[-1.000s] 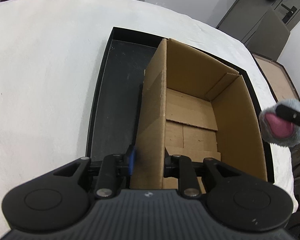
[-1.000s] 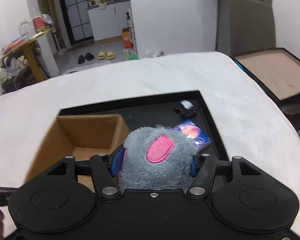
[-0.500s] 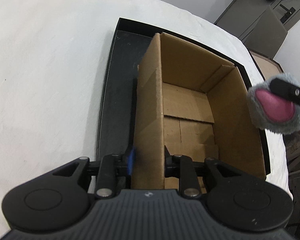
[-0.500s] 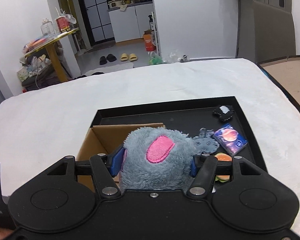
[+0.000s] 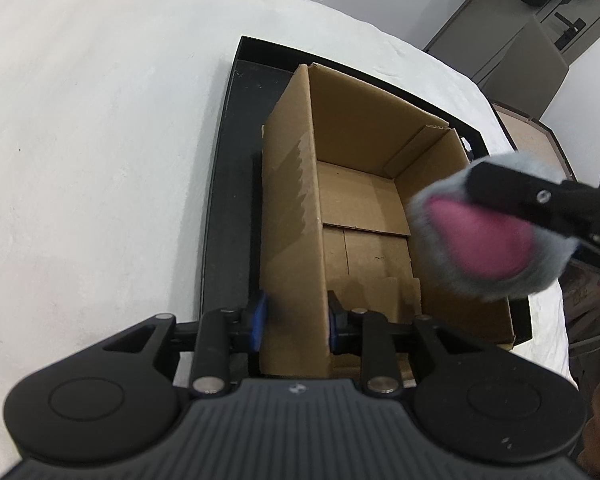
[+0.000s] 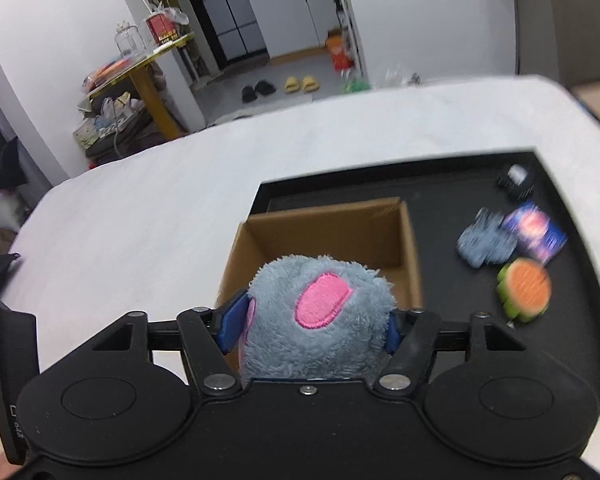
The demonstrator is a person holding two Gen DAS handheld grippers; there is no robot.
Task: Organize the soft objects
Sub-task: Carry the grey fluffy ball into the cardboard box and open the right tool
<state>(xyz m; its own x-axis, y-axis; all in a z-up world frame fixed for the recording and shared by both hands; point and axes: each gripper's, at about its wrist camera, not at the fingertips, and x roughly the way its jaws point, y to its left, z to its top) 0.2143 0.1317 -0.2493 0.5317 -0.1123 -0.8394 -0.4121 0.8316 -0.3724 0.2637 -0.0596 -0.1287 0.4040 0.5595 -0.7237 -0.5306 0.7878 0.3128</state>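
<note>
Carried in from the right edge of the left wrist view – plush toy point(image 5: 496, 236), grey with a pink patch, now over the right rim of the cardboard box point(image 5: 364, 216), where a second ago it hung well outside. Squeezed between the fingers of the right gripper point(image 6: 312, 320), fur bulging past the blue pads. Left gripper point(image 5: 294, 320) pinching the box's near-left wall, narrow, steadying it on the black tray point(image 5: 228, 184). Box floor bare. Judging from that, release into the box likely next – not yet low enough to drop cleanly. In the right wrist view, at the right of the frame: grey fabric piece point(image 6: 485, 242), blue packet point(image 6: 538, 234), watermelon-like toy point(image 6: 525, 290), small black item point(image 6: 517, 179), all blurred, on the tray beside the box.
</note>
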